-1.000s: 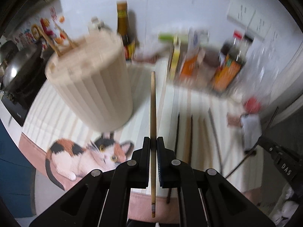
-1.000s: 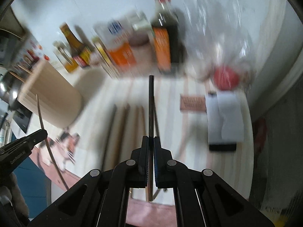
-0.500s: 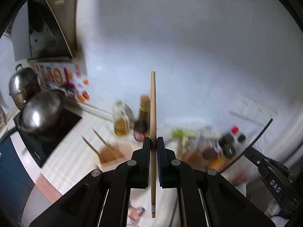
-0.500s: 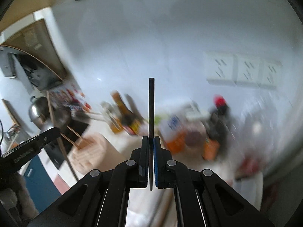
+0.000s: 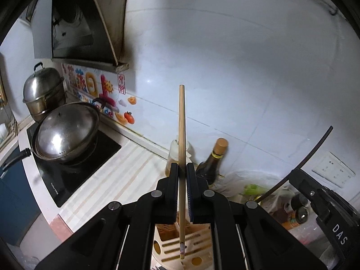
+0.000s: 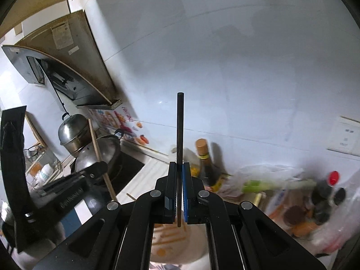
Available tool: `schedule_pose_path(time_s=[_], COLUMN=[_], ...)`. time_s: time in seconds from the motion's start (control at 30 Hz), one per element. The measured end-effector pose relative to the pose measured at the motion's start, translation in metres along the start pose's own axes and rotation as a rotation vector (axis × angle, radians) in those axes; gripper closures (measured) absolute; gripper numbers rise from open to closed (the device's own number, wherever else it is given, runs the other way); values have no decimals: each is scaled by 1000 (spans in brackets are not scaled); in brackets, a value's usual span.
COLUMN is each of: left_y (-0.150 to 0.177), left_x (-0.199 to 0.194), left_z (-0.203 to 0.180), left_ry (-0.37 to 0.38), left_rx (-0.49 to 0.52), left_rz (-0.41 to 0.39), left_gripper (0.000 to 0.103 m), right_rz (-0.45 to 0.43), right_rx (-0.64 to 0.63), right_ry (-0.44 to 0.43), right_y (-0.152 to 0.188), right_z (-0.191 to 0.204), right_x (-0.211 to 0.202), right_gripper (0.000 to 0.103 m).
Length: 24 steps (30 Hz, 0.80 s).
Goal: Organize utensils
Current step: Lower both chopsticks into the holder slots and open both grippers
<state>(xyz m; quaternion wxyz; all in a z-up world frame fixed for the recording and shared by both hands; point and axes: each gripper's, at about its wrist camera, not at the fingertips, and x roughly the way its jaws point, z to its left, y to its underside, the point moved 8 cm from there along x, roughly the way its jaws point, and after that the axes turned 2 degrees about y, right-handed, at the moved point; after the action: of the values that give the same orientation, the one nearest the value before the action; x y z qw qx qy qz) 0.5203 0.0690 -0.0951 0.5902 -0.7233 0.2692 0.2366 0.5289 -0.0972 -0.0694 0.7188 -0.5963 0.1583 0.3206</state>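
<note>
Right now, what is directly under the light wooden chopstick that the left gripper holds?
Under the light wooden chopstick, clamped upright in the left gripper, sits the beige slotted utensil holder; its lower tip hangs over the top slots. The gripper's body covers most of the holder, so its contents are hidden.

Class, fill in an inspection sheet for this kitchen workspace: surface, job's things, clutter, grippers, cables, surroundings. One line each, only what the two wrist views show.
Surface: striped counter beside a black cooktop.
Job's things: wooden chopstick and black chopstick, both upright; slotted utensil holder directly below them.
Clutter: brown sauce bottle, oil bottle, plastic bags, red-capped bottle.
Grippers: left gripper jaws shut on the wooden chopstick; right gripper jaws shut on the black one.
Cables: nothing seen.
Surroundings: lidded wok, steel steamer pot, range hood, white tiled wall, wall socket.
</note>
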Motion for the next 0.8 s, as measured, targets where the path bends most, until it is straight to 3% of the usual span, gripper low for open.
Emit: schedule_pose_path(time_s=[0.33, 0.53, 0.8], left_y=[1, -9, 9], left_x=[35, 37, 62], left_z=[14, 7, 14], left_ry=[4, -4, -22], left_rx=[-60, -40, -23], left_rz=[29, 1, 64], left_gripper=[99, 99, 99], right_rz=[94, 100, 135], right_rx=[-29, -17, -20], right_ry=[-2, 2, -2], right_y=[22, 22, 28], right_z=[14, 11, 9], right_x=[53, 59, 63], right_gripper=[99, 99, 99])
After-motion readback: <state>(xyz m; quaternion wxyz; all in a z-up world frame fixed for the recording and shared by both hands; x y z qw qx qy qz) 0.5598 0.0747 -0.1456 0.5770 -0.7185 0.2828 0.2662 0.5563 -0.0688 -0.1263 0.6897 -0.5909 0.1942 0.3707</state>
